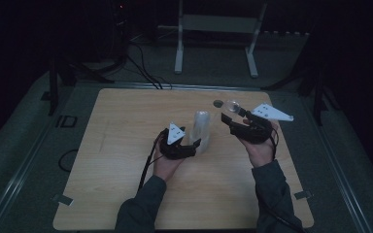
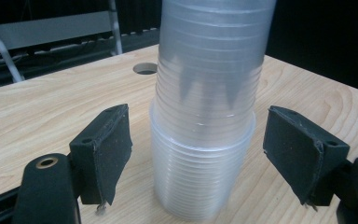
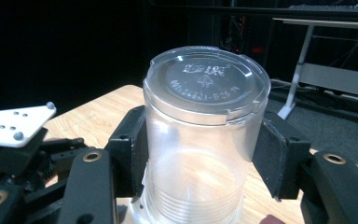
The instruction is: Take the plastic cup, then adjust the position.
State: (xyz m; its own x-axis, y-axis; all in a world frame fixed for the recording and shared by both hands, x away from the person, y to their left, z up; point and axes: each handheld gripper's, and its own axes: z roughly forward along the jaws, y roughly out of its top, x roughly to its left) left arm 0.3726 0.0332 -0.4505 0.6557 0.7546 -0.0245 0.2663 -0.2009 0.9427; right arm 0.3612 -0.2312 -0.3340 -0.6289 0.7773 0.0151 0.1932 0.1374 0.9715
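A tall stack of clear plastic cups [image 1: 201, 127] stands upside down near the middle of the wooden table [image 1: 126, 145]. My left gripper [image 1: 195, 144] is at the foot of the stack [image 2: 205, 154]. Its two pads [image 2: 107, 149] stand on either side with a gap to the plastic, so it is open. My right gripper [image 1: 235, 115] is to the right of the stack and lifted off the table. It is shut on a single clear cup [image 3: 200, 130], whose embossed base points away from the hand. The same cup [image 1: 232, 106] shows just beyond the right fingers.
A round hole [image 1: 218, 103] is cut in the tabletop just behind the held cup. A white metal frame [image 1: 218, 29] stands on the floor beyond the table. Cables [image 1: 143, 70] run across the floor at the back left. The room around is dark.
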